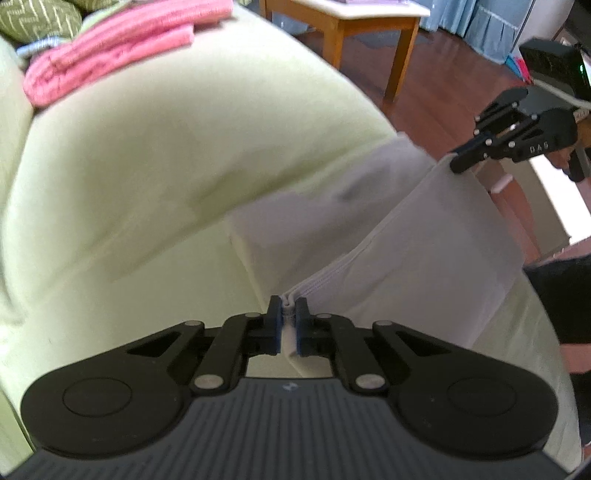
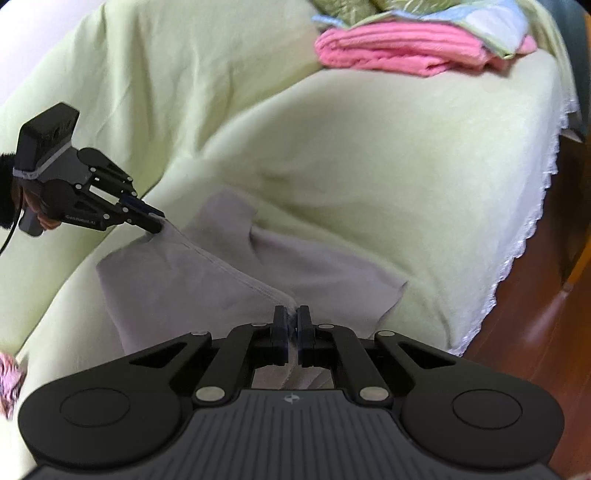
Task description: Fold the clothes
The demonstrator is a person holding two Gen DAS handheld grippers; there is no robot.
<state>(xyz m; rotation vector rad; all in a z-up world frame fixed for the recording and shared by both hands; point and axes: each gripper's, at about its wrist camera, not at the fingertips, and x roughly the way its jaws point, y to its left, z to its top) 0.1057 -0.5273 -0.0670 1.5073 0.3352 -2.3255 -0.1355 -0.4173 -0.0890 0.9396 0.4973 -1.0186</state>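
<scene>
A pale grey garment (image 1: 413, 236) hangs stretched above a sofa covered in light green cloth (image 1: 166, 166). My left gripper (image 1: 289, 308) is shut on one end of its hemmed edge. My right gripper (image 1: 456, 164) is shut on the other end, off the sofa's front edge. In the right wrist view my right gripper (image 2: 291, 317) pinches the hem, the garment (image 2: 207, 280) drapes down onto the seat, and my left gripper (image 2: 157, 225) holds the far corner at the left.
Folded pink towels (image 2: 399, 51) and patterned green cushions (image 1: 33, 18) lie at the far end of the sofa (image 2: 406, 166). A wooden table (image 1: 354, 26) stands on the red-brown floor (image 1: 436, 85) beyond. The cover's white lace edge (image 2: 532, 229) hangs at the seat front.
</scene>
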